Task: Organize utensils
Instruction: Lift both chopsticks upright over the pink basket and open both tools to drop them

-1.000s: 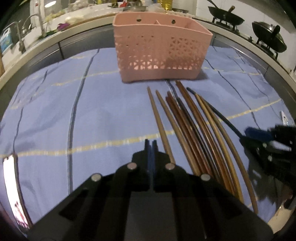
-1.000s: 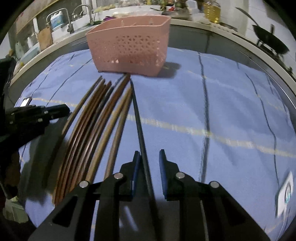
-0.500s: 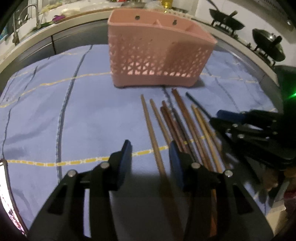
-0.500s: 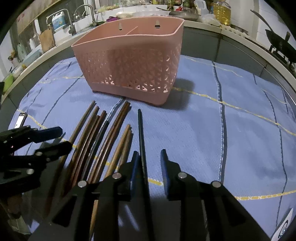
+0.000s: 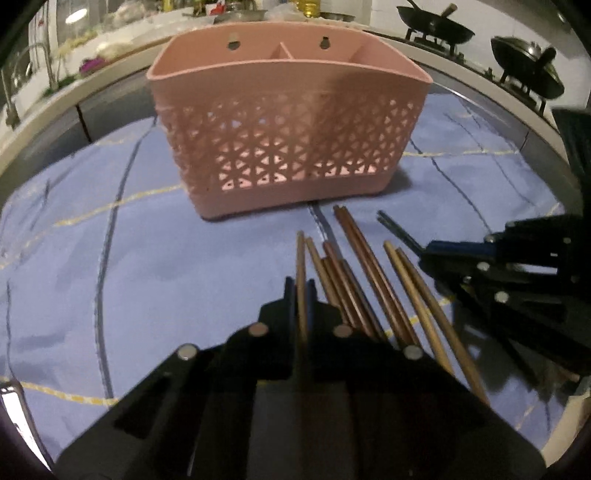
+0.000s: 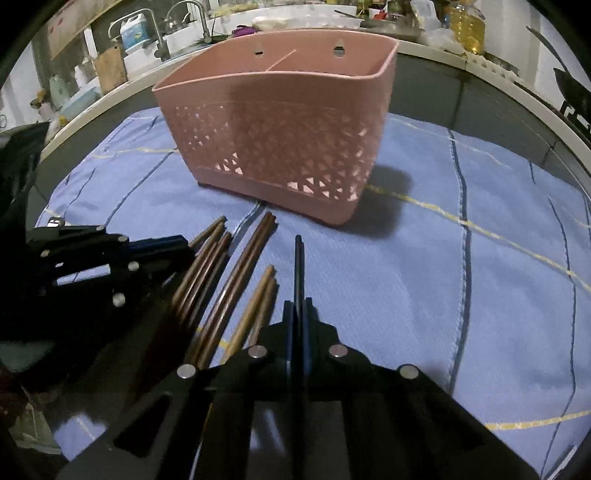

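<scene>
Surface: blue checked cloth (image 5: pixel 184 266) on a grey counter
Room: kitchen, woks (image 5: pixel 436 33) far right (sink far left)
Basket (image 5: pixel 288 133): pink, far centre
Left gripper (image 5: pixel 301 286): clamped on light chopstick (image 5: pixel 301 258)
Right gripper (image 6: pixel 299 306): clamped on black chopstick (image 6: pixel 298 266)
Brown chopsticks (image 5: pixel 362 266): near, between grippers

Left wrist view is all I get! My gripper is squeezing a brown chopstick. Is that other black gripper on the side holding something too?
Observer: Yes. The right wrist view shows the right gripper shut on a dark chopstick, which lies apart from the brown chopsticks.
Operator: What's behind the pink basket over there?
Observer: Past the basket, a white jug with a blue label stands beside a sink tap.
Operator: What's on the dark chopstick's other side?
Observer: To its right, only the blue cloth shows.
</scene>
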The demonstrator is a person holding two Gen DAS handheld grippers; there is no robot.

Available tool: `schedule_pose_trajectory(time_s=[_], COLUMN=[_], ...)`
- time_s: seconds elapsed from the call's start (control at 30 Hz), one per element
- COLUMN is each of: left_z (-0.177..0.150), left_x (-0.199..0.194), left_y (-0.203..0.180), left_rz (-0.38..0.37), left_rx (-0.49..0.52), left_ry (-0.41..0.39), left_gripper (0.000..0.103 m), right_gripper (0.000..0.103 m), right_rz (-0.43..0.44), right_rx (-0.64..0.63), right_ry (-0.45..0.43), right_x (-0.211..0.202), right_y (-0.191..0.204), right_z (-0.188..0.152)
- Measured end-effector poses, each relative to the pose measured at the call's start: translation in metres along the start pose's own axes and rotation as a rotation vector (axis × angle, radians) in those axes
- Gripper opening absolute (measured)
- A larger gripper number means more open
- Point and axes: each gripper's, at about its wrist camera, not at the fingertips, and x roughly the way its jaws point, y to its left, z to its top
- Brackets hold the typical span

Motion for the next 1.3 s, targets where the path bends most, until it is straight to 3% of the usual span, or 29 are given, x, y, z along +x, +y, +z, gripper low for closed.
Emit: schedule_pose_trajectory(time_s=[0.1,0.23,0.43,0.63,0.77,0.87,0.97,1.03,1.13,1.3], left_z=[-0.004,0.0,0.029,0.092,0.138,0.166,0.179,0.181,0.173,0.154], left_x=[-0.022,-0.077,-0.167,-0.248,-0.259,-0.234,-0.192,-0.16,-0.124,-0.088], left_y=[0.006,0.011,0.014,0.02,0.023,0.031,0.038,0.043,0.049,0.048], left_rz=[-0.03,-0.083,-0.15,-0.146,-0.076,-0.034,0.006,0.022,-0.014,0.013], left_rx=[-0.012,-0.019,-0.032,-0.008,-0.002,-0.015,-0.021,-0.029,-0.033,-0.038], left_ry=[-0.053,-0.18,-0.388,-0.616,-0.707,-0.696,-0.654,-0.587,-0.496,-0.354], left_gripper=[0.004,0.004,0.004,0.004,0.004,0.004,0.004,0.004,0.005,0.007], right_gripper=[0.005,0.005,0.005,0.005,0.005,0.005,0.005,0.005,0.005,0.006], right_rz=[0.038,0.087,0.144,0.204,0.189,0.153,0.108,0.091,0.098,0.138], right_rx=[0.006,0.025,0.075,0.072,0.054,0.047,0.044,0.053,0.08,0.135], right_ry=[-0.062,-0.229,-0.448,-0.638,-0.719,-0.741,-0.699,-0.651,-0.573,-0.444], right_x=[-0.026,-0.08,-0.151,-0.209,-0.219,-0.202,-0.161,-0.136,-0.1,-0.068], right_y=[-0.005,-0.012,-0.01,-0.005,0.001,0.006,0.007,0.004,-0.004,-0.012], right_z=[-0.009,-0.017,0.005,0.074,0.13,0.164,0.182,0.182,0.175,0.169])
